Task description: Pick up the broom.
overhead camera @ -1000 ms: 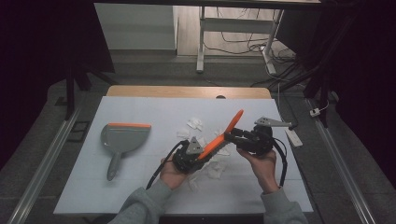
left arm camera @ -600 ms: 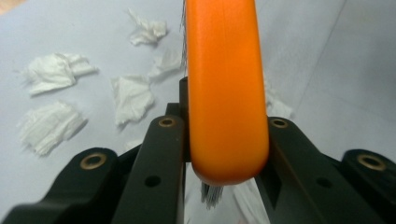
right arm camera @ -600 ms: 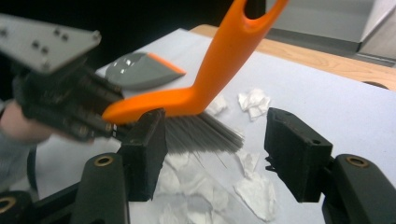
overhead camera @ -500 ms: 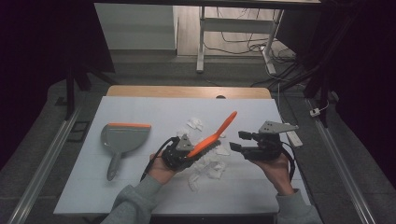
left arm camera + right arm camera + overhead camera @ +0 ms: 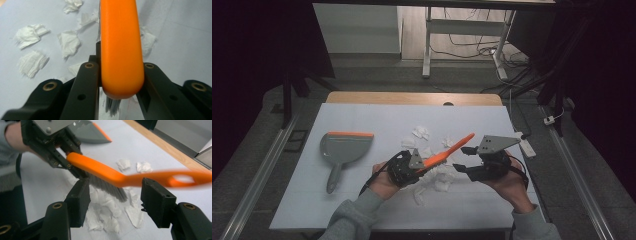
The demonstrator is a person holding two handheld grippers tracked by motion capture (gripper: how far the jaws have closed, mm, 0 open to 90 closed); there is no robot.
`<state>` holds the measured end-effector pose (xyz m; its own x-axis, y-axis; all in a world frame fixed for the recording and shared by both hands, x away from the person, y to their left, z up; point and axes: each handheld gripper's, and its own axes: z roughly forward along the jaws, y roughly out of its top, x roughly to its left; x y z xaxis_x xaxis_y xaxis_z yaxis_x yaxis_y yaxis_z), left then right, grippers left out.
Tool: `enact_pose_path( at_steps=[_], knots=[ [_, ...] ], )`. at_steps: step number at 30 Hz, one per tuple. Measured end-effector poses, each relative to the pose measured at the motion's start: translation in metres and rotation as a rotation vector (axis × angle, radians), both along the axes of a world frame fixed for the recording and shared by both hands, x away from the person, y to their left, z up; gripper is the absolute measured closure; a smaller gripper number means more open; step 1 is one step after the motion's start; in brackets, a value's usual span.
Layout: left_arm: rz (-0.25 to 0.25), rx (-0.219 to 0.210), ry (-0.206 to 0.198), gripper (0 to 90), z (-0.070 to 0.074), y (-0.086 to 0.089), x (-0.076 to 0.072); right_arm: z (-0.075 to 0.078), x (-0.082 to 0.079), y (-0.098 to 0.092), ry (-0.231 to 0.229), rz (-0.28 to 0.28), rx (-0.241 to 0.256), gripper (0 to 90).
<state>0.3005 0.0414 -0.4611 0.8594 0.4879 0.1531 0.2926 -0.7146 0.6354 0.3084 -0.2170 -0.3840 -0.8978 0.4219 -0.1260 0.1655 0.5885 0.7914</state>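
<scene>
Table (image 5: pixel 362 210) surface, white, carries the work: a grey dustpan (image 5: pixel 343 148) with an orange lip lies at nine o'clock from the hands, well apart from them, and torn paper scraps (image 5: pixel 432 172) are scattered about the centre, with a few outliers at twelve o'clock. Changes noted against the earlier pictures: one second ago both grippers met at the orange brush (image 5: pixel 444 150); half a second ago the right one had drawn off towards three o'clock; it now stands apart from the brush on that side. Custody of the brush has therefore passed wholly to the left gripper (image 5: pixel 408 167), whose jaws are clamped on the blunt head end (image 5: pixel 121 50), bristles showing just beneath in the left gripper view. The handle, with its hanging hole (image 5: pixel 183 178), points towards two o'clock, raised above the table. The right gripper (image 5: pixel 464 160) has its jaws spread wide and holding nothing; in the right gripper view the brush crosses between and beyond them without contact. The brush head hangs over the densest part of the scraps. Judgement: the handover appears complete, sweeping has not yet begun, and the dustpan remains untouched; the free right gripper is the likely candidate to fetch it, though it sits on the far side of the left hand.
</scene>
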Motion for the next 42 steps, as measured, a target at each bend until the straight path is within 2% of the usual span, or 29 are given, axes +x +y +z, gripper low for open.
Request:
enact_pose_path(
  at_steps=[2, 3, 4, 8, 11, 16, 18, 19, 23, 26, 29, 33, 34, 36, 39, 40, 41, 42],
  knots=[
    [-0.027, 0.029, 0.005, 77.7, 0.000, -0.005, -0.002, -0.002, 0.000, 0.003, -0.003, 0.002, -0.028, 41.0],
    [-0.027, 0.029, 0.005, 77.7, 0.000, -0.005, -0.002, -0.003, 0.001, 0.004, 0.004, 0.006, -0.031, 40.9],
    [-0.040, 0.051, 0.008, 77.7, -0.002, -0.009, -0.003, -0.004, 0.001, 0.005, 0.009, 0.012, -0.036, 40.8],
    [-0.064, 0.073, 0.013, 77.7, -0.004, -0.016, -0.004, -0.011, 0.004, 0.011, 0.028, 0.025, -0.084, 40.7],
    [-0.080, 0.079, 0.008, 77.8, -0.005, -0.021, -0.007, -0.019, 0.007, 0.017, 0.047, 0.047, -0.139, 41.0],
    [-0.106, 0.110, -0.006, 77.8, -0.004, -0.026, -0.011, -0.032, 0.011, 0.026, 0.061, 0.046, -0.256, 39.3],
    [-0.113, 0.112, -0.009, 77.8, -0.004, -0.028, -0.011, -0.034, 0.011, 0.027, 0.059, 0.048, -0.273, 39.4],
    [-0.125, 0.118, -0.008, 77.8, -0.003, -0.029, -0.012, -0.038, 0.013, 0.029, 0.074, 0.041, -0.312, 39.8],
    [-0.136, 0.126, -0.013, 77.8, -0.003, -0.032, -0.015, -0.046, 0.015, 0.032, 0.094, 0.065, -0.357, 44.5],
    [-0.163, 0.131, -0.013, 77.8, -0.003, -0.035, -0.017, -0.052, 0.013, 0.036, 0.083, 0.090, -0.422, 52.4],
    [-0.166, 0.138, -0.019, 77.8, -0.003, -0.036, -0.017, -0.056, 0.011, 0.039, 0.073, 0.129, -0.461, 58.5],
    [-0.188, 0.129, -0.014, 77.4, -0.002, -0.032, -0.015, -0.057, 0.006, 0.041, 0.035, 0.186, -0.479, 64.0],
    [-0.194, 0.123, -0.040, 76.7, -0.003, -0.029, -0.014, -0.057, 0.004, 0.041, 0.021, 0.201, -0.489, 65.4],
    [-0.149, 0.096, -0.100, 71.6, -0.002, -0.027, -0.014, -0.056, 0.003, 0.041, -0.002, 0.206, -0.489, 68.3],
    [-0.101, 0.075, -0.157, 58.1, 0.001, -0.024, -0.015, -0.053, 0.005, 0.036, 0.029, 0.209, -0.438, 70.2],
    [-0.083, 0.064, -0.166, 51.4, 0.002, -0.023, -0.015, -0.052, 0.006, 0.035, 0.033, 0.208, -0.427, 70.6],
    [-0.048, 0.041, -0.173, 44.0, 0.003, -0.022, -0.016, -0.052, 0.007, 0.034, 0.035, 0.199, -0.415, 70.9],
    [-0.004, 0.036, -0.183, 38.1, 0.005, -0.020, -0.015, -0.051, 0.008, 0.033, 0.031, 0.191, -0.405, 71.0]
  ],
)
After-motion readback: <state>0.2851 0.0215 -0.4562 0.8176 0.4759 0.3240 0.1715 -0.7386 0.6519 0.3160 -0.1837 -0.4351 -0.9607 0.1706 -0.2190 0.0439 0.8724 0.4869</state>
